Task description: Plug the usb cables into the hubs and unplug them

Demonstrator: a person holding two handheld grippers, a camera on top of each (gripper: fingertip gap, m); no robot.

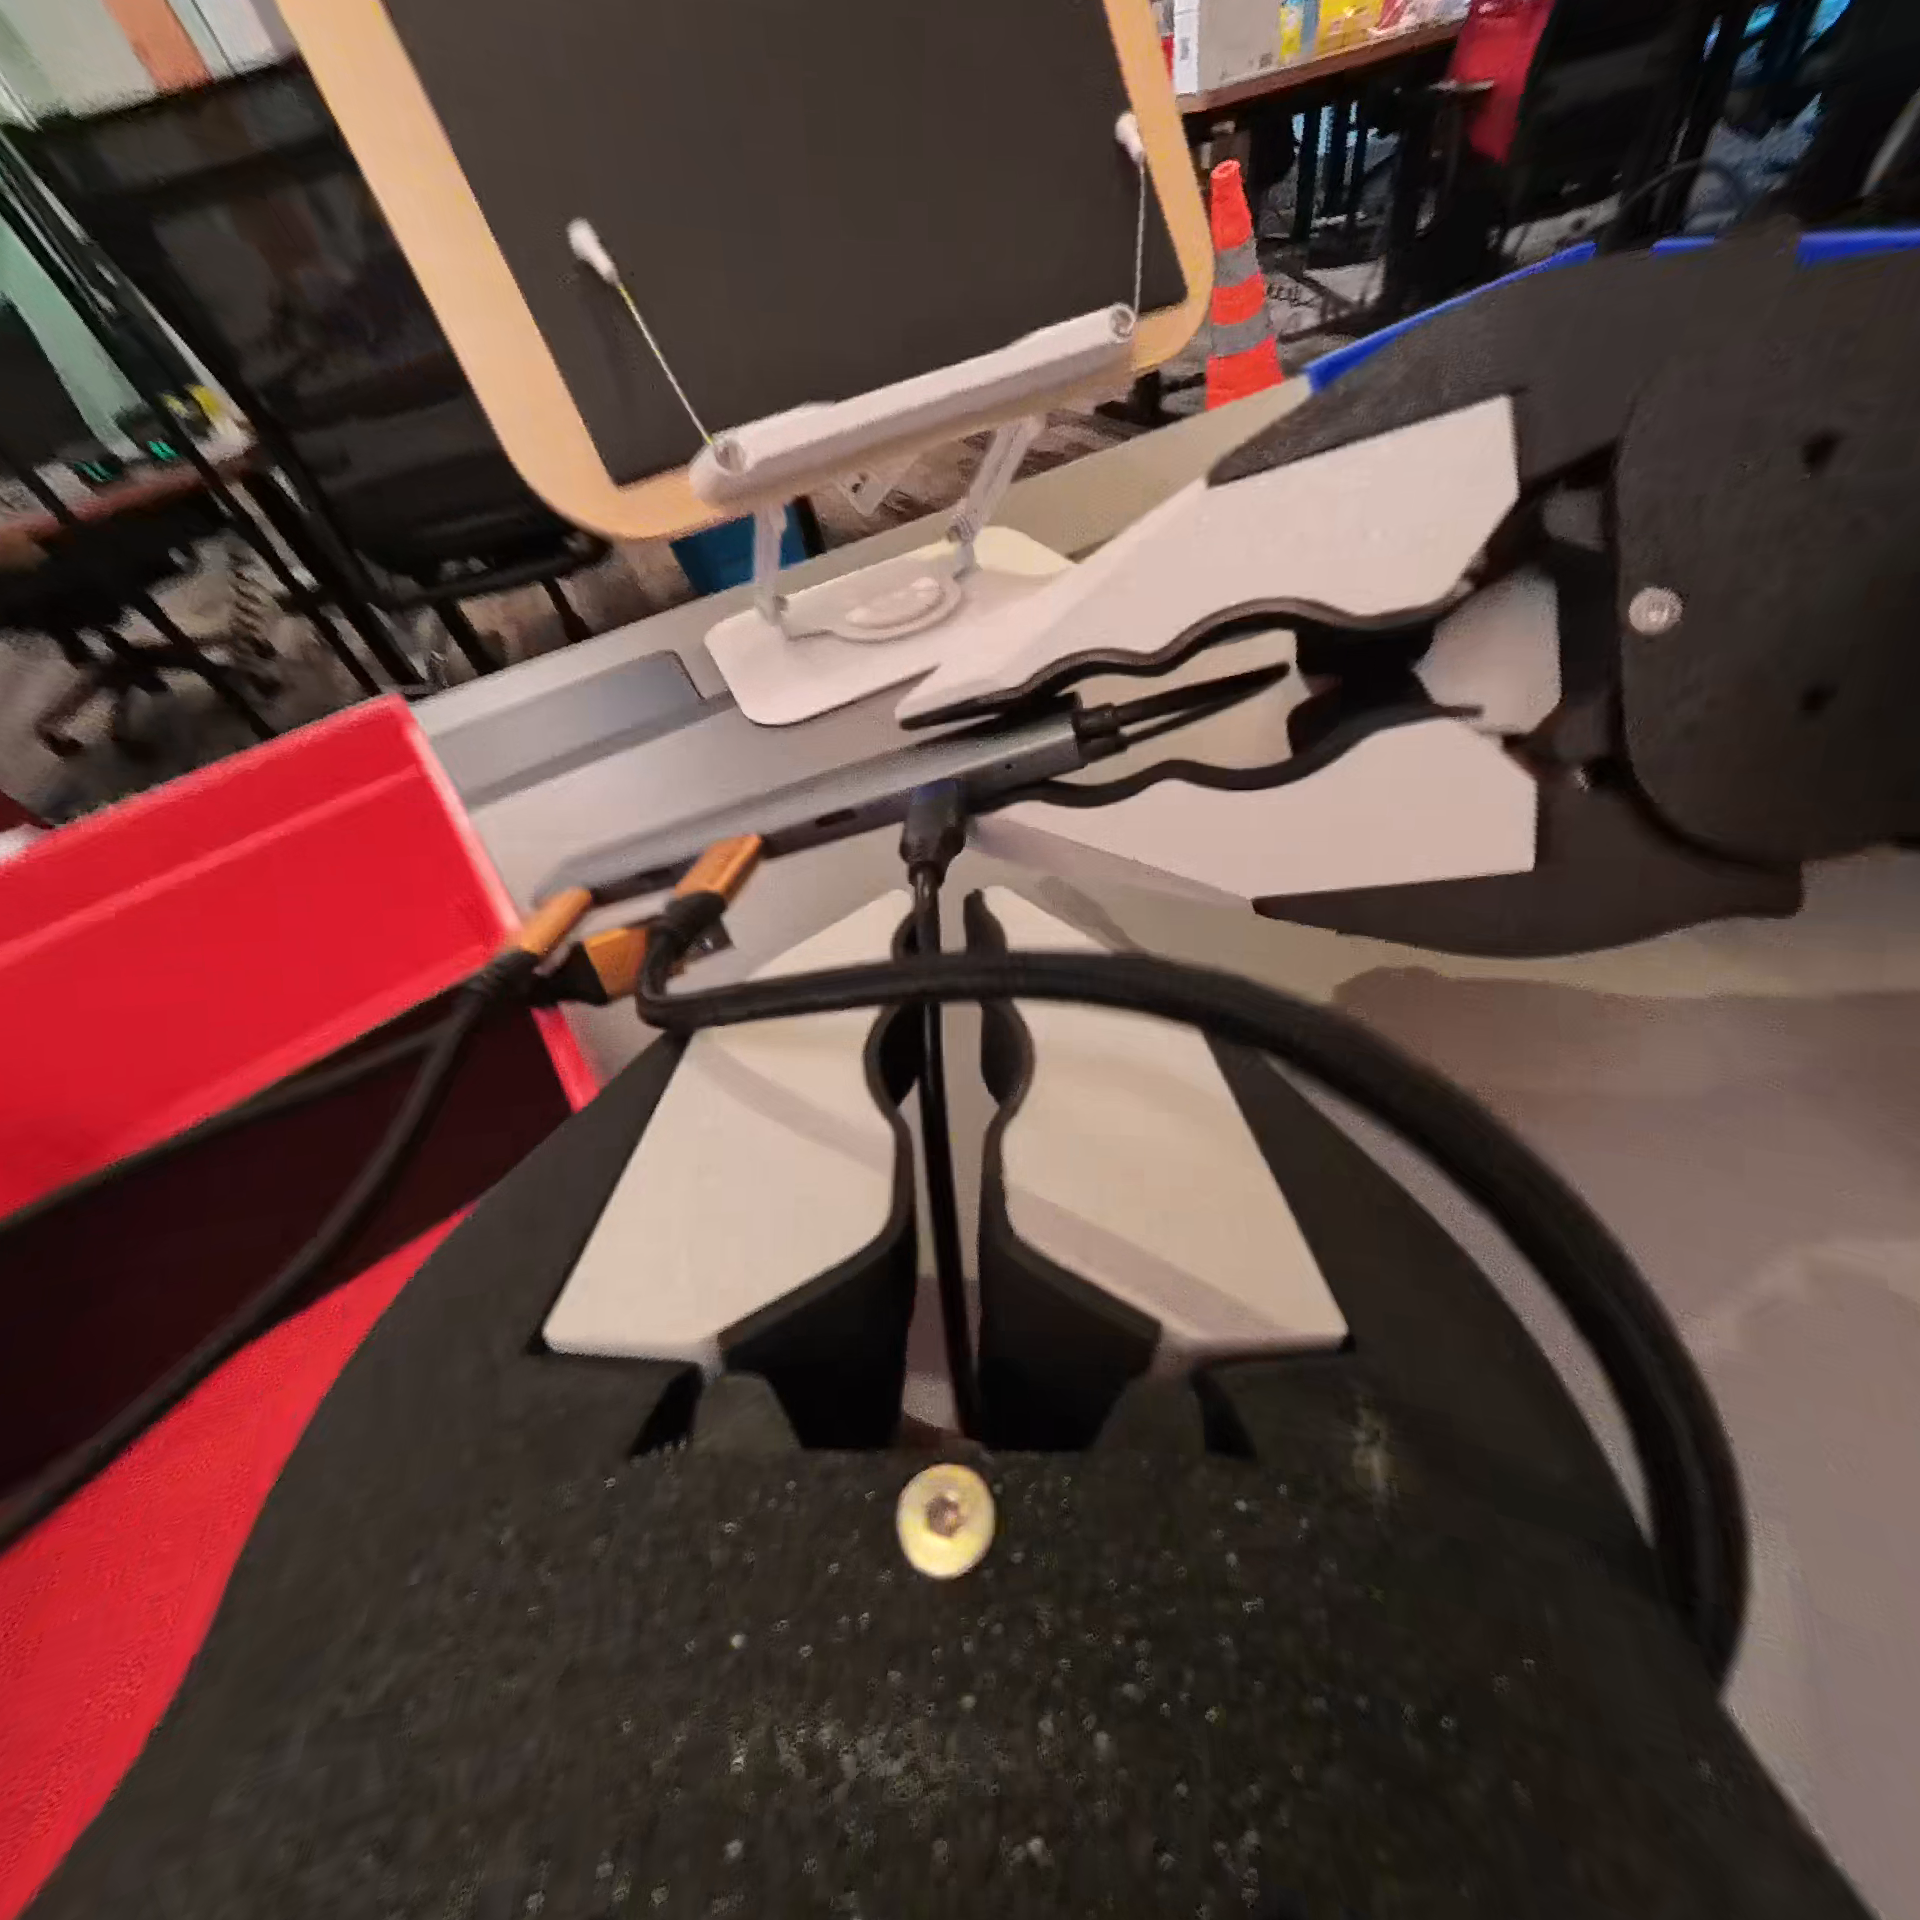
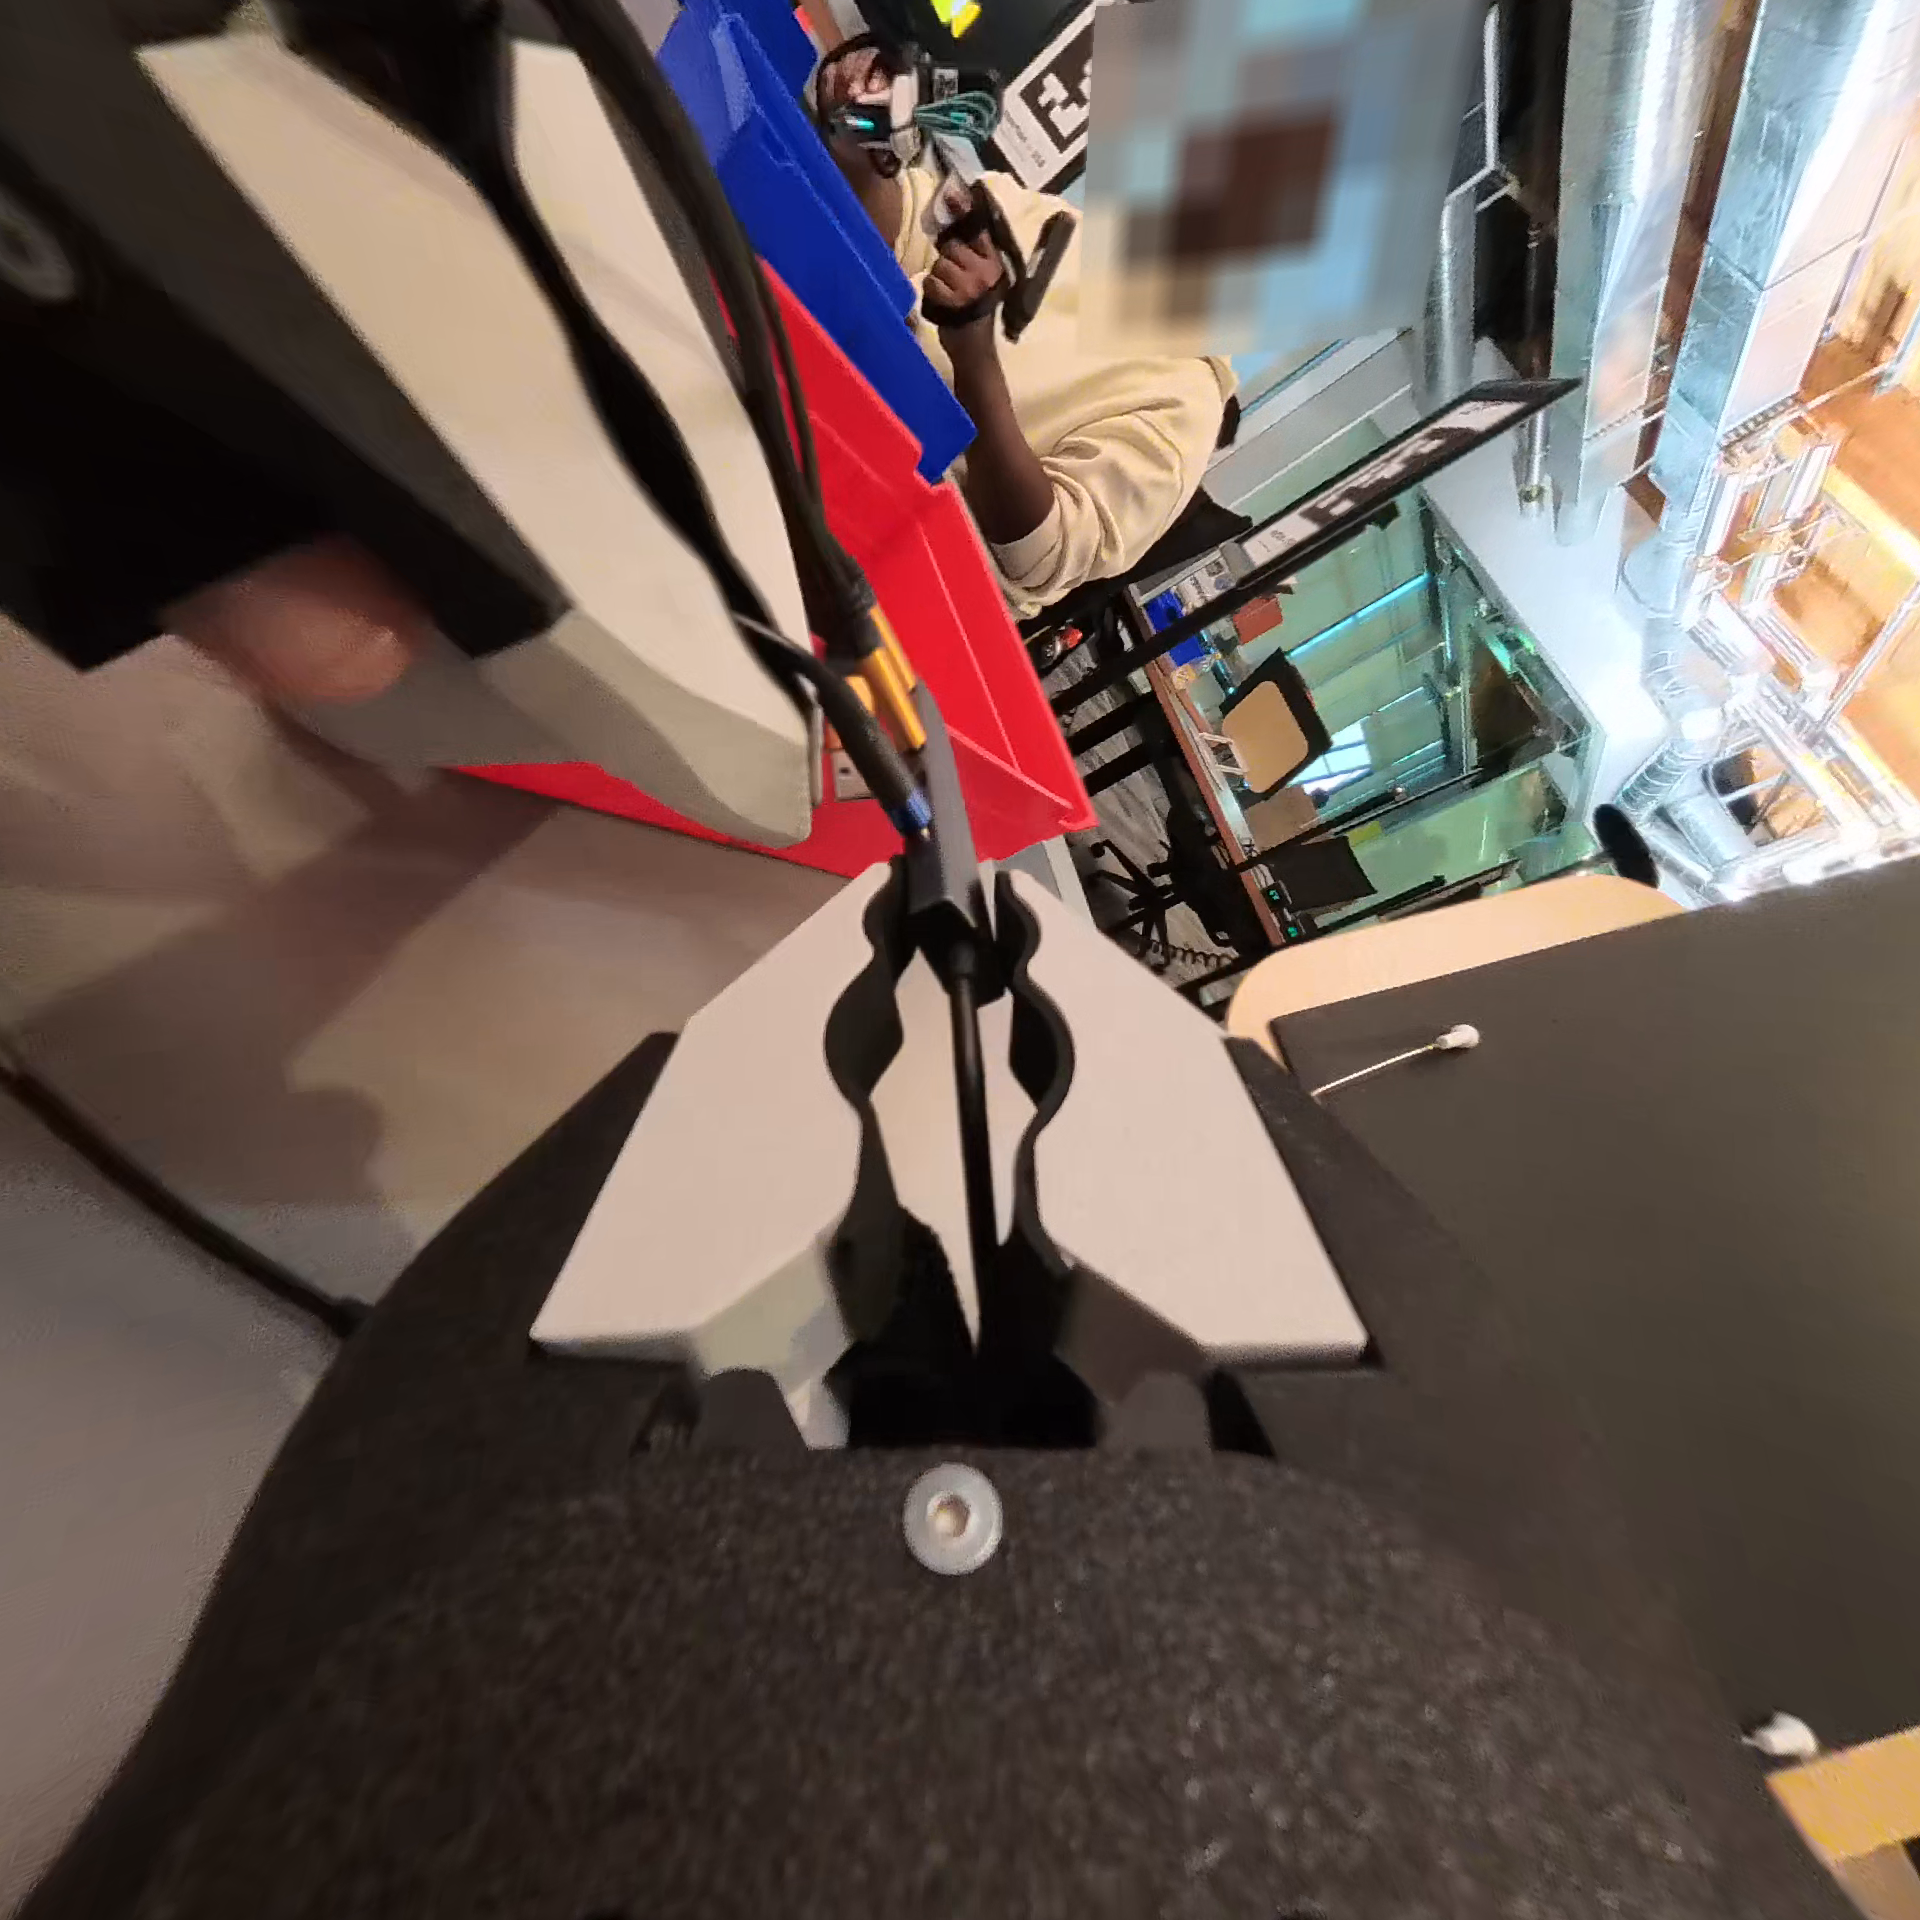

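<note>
A slim grey hub point(image 1: 790, 805) is held above the grey table point(image 1: 1558, 1143). My left gripper point(image 1: 940, 920) is shut on a thin black cable point(image 1: 935, 1091), just below its black plug point(image 1: 930, 821) in the hub's side. Two orange plugs point(image 1: 717, 862) sit in ports further left. My right gripper point(image 1: 997, 748) comes in from the right and is shut on the hub's end, where a black lead leaves it. In the right wrist view my right gripper point(image 2: 945, 888) clamps the hub point(image 2: 940, 790) end-on, and the left gripper point(image 2: 800, 758) is at the upper left.
A red bin point(image 1: 208, 883) stands close on the left, with a blue bin point(image 2: 810, 208) beyond it. A tablet point(image 1: 790, 208) on a white stand point(image 1: 883, 416) is behind the hub. A thick braided cable point(image 1: 1455, 1091) loops to the right. A person in a pale yellow sleeve point(image 2: 1101, 436) sits beyond the bins. Both grippers' tips are close together, under 4 cm apart.
</note>
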